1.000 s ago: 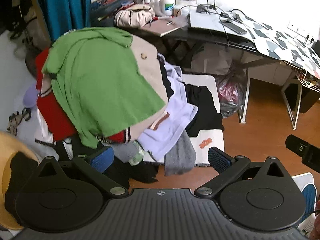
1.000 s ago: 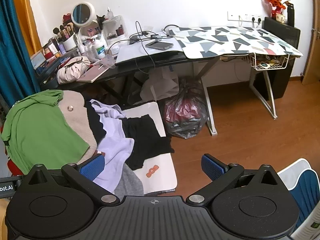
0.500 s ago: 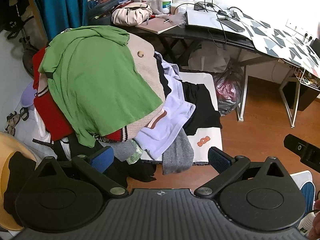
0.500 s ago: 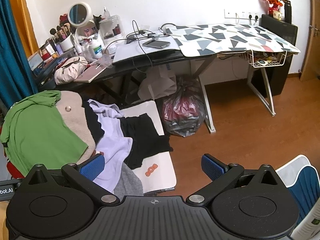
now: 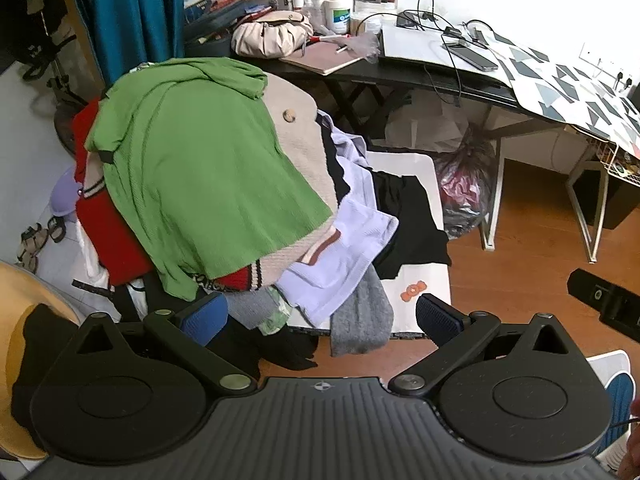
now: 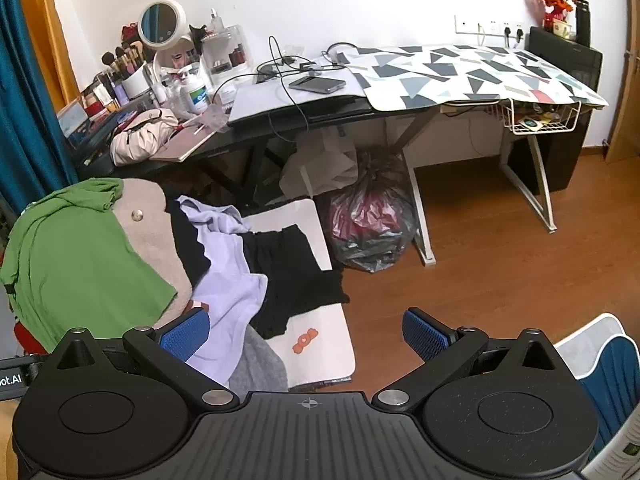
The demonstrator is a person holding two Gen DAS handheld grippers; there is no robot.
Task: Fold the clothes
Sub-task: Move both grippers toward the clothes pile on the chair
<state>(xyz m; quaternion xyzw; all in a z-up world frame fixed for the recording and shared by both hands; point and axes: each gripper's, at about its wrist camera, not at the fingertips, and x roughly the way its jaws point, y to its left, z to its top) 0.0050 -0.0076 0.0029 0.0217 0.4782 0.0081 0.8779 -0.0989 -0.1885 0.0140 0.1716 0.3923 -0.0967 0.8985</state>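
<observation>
The clothes lie in a loose heap [image 5: 224, 200] on the left part of a white table [image 5: 416, 164], with a green top [image 5: 200, 176] uppermost and a black garment [image 6: 292, 276] spread at the right. Both the left gripper [image 5: 322, 314] and the right gripper [image 6: 306, 332] hang near the heap, jaws wide, holding nothing. I judge that a piece is being chosen; the next move needs a grasp on one garment's edge.

Most of the red garment [image 5: 108, 232] lies buried under the green top [image 5: 192, 168] — the white chair [image 6: 600, 356] is cut off by the frame's edge.
</observation>
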